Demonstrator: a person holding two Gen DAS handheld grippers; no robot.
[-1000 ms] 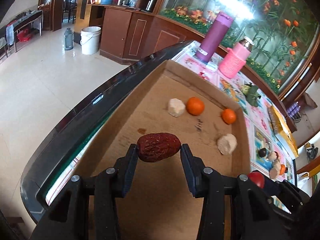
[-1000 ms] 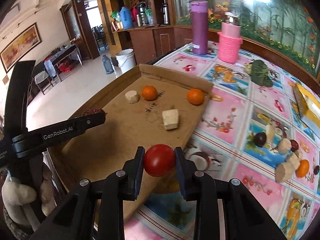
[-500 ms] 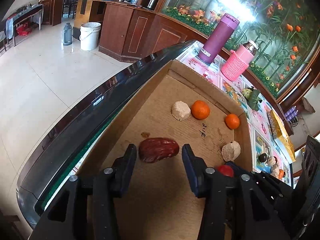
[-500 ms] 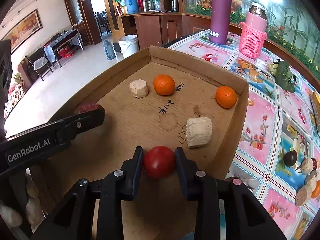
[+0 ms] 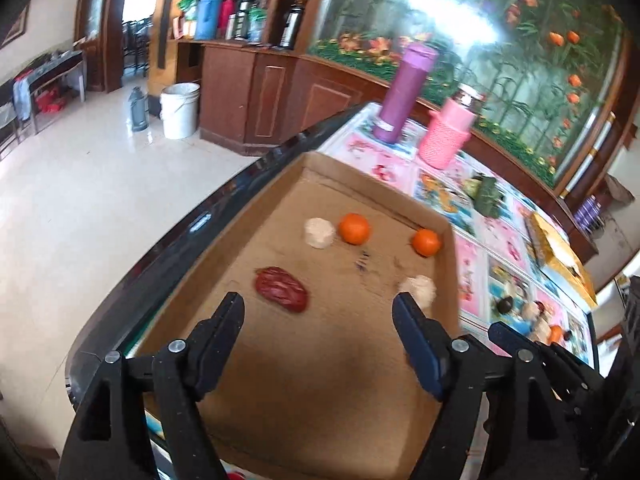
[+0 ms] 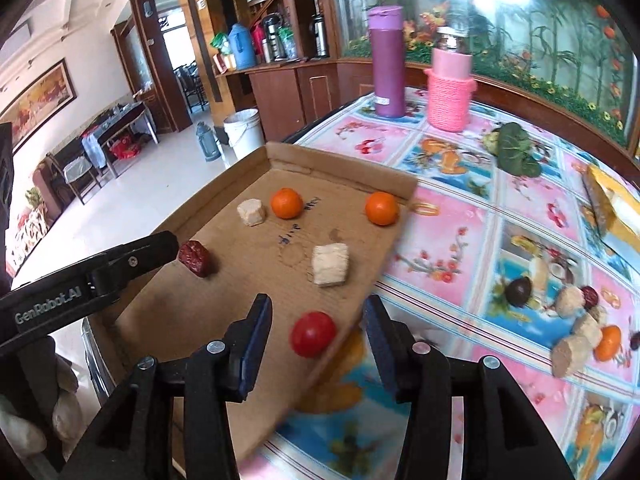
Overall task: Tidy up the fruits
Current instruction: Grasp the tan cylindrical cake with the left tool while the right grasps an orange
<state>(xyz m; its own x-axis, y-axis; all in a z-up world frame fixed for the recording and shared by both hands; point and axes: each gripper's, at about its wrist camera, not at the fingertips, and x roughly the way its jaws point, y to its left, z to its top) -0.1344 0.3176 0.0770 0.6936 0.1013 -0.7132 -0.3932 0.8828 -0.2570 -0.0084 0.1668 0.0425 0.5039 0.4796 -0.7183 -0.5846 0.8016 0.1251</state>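
A shallow cardboard tray point(image 5: 400, 196) point(image 6: 348, 178) holds two oranges point(image 5: 354, 229) point(image 6: 287, 203), pale chunks point(image 5: 319, 233) point(image 6: 330, 264), a wrinkled red date point(image 5: 282, 289) point(image 6: 195, 258) and a red tomato point(image 6: 313, 334). My left gripper point(image 5: 318, 312) hangs above the tray floor, jaws opening, nothing between them; the date lies just beyond its left finger. My right gripper point(image 6: 318, 320) is over the tray's near corner, jaws opening. The tomato rests on the cardboard between its fingers, touching neither pad.
More fruit and pale chunks point(image 6: 576, 320) lie on the flowered tablecloth point(image 6: 460, 232) to the right. A purple flask point(image 6: 386, 62), a pink knitted jar point(image 6: 450, 90) and a green leafy bundle point(image 6: 512, 148) stand farther back. The table's dark edge point(image 5: 192, 224) runs along the tray's left side.
Both grippers opened and let go: the date dropped from the left jaws onto the tray, the tomato from the right jaws. The left gripper drew back and up.
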